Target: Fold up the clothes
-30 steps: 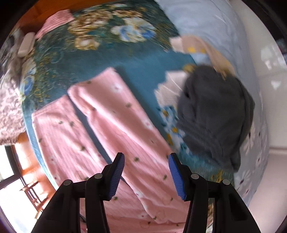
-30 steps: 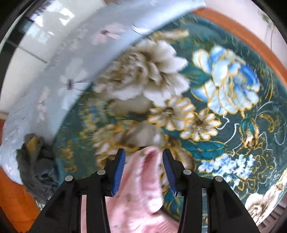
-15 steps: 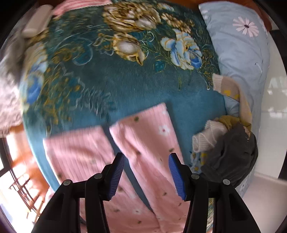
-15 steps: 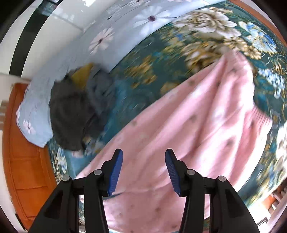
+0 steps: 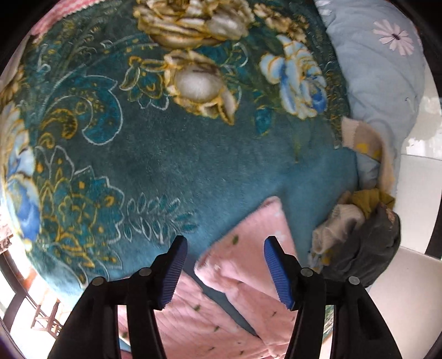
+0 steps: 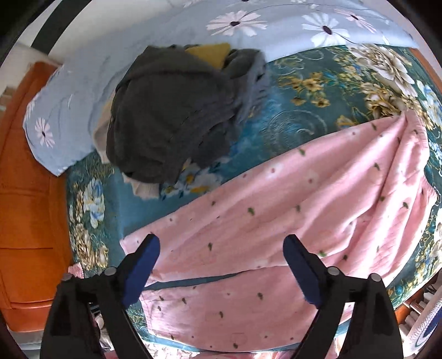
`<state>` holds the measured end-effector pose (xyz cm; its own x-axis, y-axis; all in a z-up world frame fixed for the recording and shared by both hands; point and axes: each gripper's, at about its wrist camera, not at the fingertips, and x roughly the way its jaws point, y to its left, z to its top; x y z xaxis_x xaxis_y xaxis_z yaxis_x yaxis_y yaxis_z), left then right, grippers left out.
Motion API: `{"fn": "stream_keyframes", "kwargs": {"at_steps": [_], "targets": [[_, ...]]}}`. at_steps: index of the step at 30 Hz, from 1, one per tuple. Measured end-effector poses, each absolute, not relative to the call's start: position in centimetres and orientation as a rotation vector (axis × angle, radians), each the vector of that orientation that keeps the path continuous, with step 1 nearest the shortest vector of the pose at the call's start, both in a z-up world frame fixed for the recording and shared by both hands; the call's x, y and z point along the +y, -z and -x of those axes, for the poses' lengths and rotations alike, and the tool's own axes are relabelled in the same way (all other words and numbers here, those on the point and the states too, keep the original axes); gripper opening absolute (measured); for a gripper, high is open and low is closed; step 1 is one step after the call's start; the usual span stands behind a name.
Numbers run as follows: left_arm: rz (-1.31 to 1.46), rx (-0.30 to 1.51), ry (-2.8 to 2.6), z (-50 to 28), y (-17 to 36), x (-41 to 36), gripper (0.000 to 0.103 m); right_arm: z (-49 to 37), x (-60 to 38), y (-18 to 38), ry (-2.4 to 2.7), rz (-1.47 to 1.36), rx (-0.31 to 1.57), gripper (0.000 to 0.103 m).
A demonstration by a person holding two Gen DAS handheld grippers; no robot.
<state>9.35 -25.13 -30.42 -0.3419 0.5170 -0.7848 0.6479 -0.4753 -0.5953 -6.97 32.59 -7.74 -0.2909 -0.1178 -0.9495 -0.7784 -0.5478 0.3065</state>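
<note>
Pink dotted pyjama trousers (image 6: 276, 210) lie spread flat on a teal floral blanket (image 6: 298, 118), both legs side by side. In the left wrist view a leg cuff (image 5: 248, 248) lies between my fingers. My left gripper (image 5: 225, 265) is open and empty just above that cuff. My right gripper (image 6: 221, 265) is open wide and empty above the middle of the trousers.
A heap of dark grey clothes (image 6: 171, 116) with yellow and cream pieces lies beside the trousers; it also shows in the left wrist view (image 5: 370, 243). A light blue daisy quilt (image 6: 276, 24) lies along the blanket's far side. An orange wooden bed frame (image 6: 27, 207) is at the left.
Both grippers pulled back from the trousers. The right gripper let go of the pink cloth, swung round and opened wider. The left view shifted toward the leg cuffs.
</note>
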Motion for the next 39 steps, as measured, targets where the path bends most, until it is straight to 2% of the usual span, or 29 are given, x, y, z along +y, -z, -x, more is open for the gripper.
{"fn": "stream_keyframes", "kwargs": {"at_steps": [1,6,17,25,26,28,29,30,33,35,39], "targets": [[-1.758,1.538,1.961,-8.8,30.8,-25.1,0.065,7.3,31.9,8.0,-1.886,1.532,1.097,0.103],[-1.862,1.463,2.009,-6.0,32.8,-24.5,0.073,7.3,31.1,9.1,-1.825,1.606,1.002,0.103],[-2.181,1.269,2.085,1.5,35.9,-18.1,0.073,5.2,30.4,10.5,-1.751,1.673,1.008,0.103],[-2.198,1.133,2.149,4.1,36.1,-15.8,0.07,3.3,30.5,11.2,-1.678,1.671,1.031,0.103],[-2.199,1.112,2.154,4.2,36.0,-15.7,0.068,3.0,30.6,11.3,-1.666,1.667,1.038,0.103],[-2.203,1.068,2.172,4.2,35.7,-15.3,0.049,2.5,30.7,11.5,-1.645,1.659,1.051,0.103],[-2.206,1.054,2.189,4.3,35.5,-15.1,0.022,2.3,30.7,11.6,-1.634,1.656,1.06,0.103],[-2.217,1.063,2.194,4.3,35.4,-14.9,0.015,2.1,30.7,11.6,-1.629,1.654,1.065,0.103],[-2.2,0.987,2.261,4.4,34.3,-14.1,0.007,1.8,30.7,11.7,-1.618,1.651,1.073,0.103],[-2.14,0.931,2.327,4.8,33.0,-14.0,0.006,1.6,30.6,11.5,-1.618,1.647,1.074,0.103],[-1.929,0.96,2.44,7.0,29.4,-16.1,0.005,1.0,30.5,11.2,-1.618,1.633,1.075,0.103]]}}
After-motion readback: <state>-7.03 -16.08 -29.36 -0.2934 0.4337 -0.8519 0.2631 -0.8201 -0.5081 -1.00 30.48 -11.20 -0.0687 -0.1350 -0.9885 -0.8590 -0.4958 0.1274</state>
